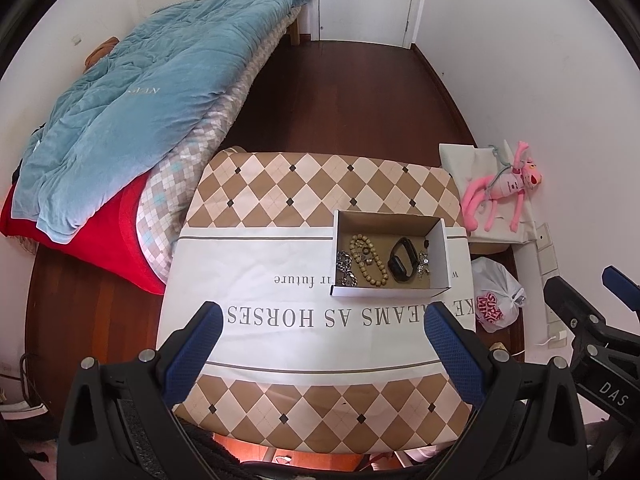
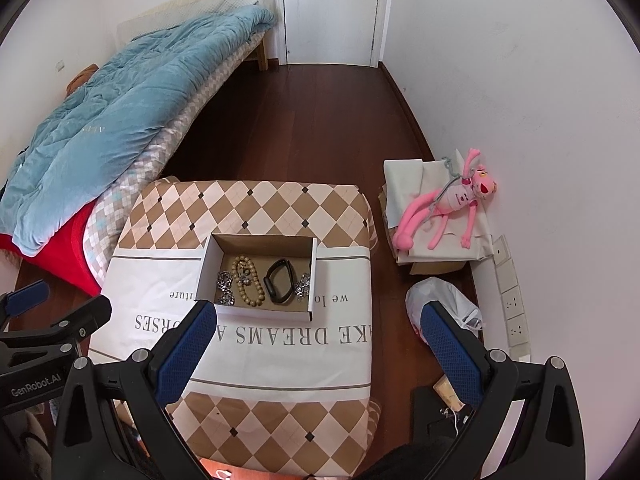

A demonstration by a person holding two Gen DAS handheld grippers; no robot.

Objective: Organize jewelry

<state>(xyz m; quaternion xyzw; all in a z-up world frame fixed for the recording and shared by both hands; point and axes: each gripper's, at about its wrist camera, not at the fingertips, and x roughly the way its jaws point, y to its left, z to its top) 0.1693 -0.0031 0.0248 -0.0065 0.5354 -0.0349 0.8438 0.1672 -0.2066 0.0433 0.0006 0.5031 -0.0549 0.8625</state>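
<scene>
While both tools hover low over the near edge of the cloth-covered table (image 1: 256,264), the left gripper (image 1: 324,324) and the right gripper (image 2: 316,324) stand spread wide, each holding nothing. Beyond them sits an open cardboard box (image 2: 208,258), and inside it lie a silver chain bracelet (image 2: 226,286), a wooden bead bracelet (image 2: 249,282), a black fitness band (image 2: 279,280) and a small metal trinket (image 2: 303,285). Farther off, a pink plush toy (image 2: 444,208) rests by the wall, and a blue quilt (image 1: 140,104) covers the bed.
</scene>
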